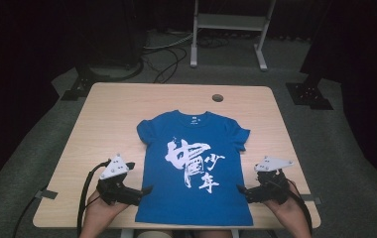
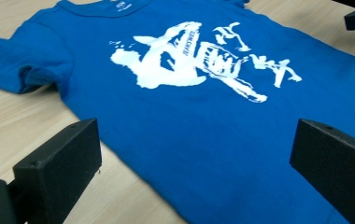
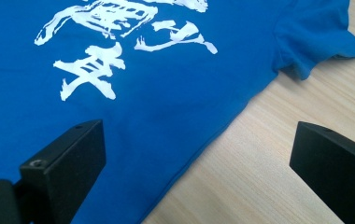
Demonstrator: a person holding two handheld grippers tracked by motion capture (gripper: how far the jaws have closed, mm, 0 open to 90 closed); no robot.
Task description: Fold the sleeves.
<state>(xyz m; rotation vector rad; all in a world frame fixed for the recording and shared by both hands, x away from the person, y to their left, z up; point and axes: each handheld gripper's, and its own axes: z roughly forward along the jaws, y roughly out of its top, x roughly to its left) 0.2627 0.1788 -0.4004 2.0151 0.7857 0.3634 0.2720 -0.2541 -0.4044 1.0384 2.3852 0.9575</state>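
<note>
A blue T-shirt (image 1: 192,133) with white brush lettering lies flat, front up, on the wooden table (image 1: 102,114), collar toward the far edge. My left gripper (image 1: 141,177) rests at the shirt's lower left edge, jaws open and pointing toward it. In the left gripper view the jaws of my left gripper (image 2: 196,158) straddle the shirt's (image 2: 189,121) side edge without touching the cloth. My right gripper (image 1: 248,178) sits at the lower right edge, also open. In the right gripper view my right gripper (image 3: 196,158) spans the edge of the shirt (image 3: 166,93) and bare wood.
A small round grommet hole (image 1: 218,97) sits near the table's far edge. Behind the table stand a white metal frame (image 1: 228,22) and loose cables (image 1: 169,54) on the grey floor. Black stand feet (image 1: 308,94) flank the table's far corners.
</note>
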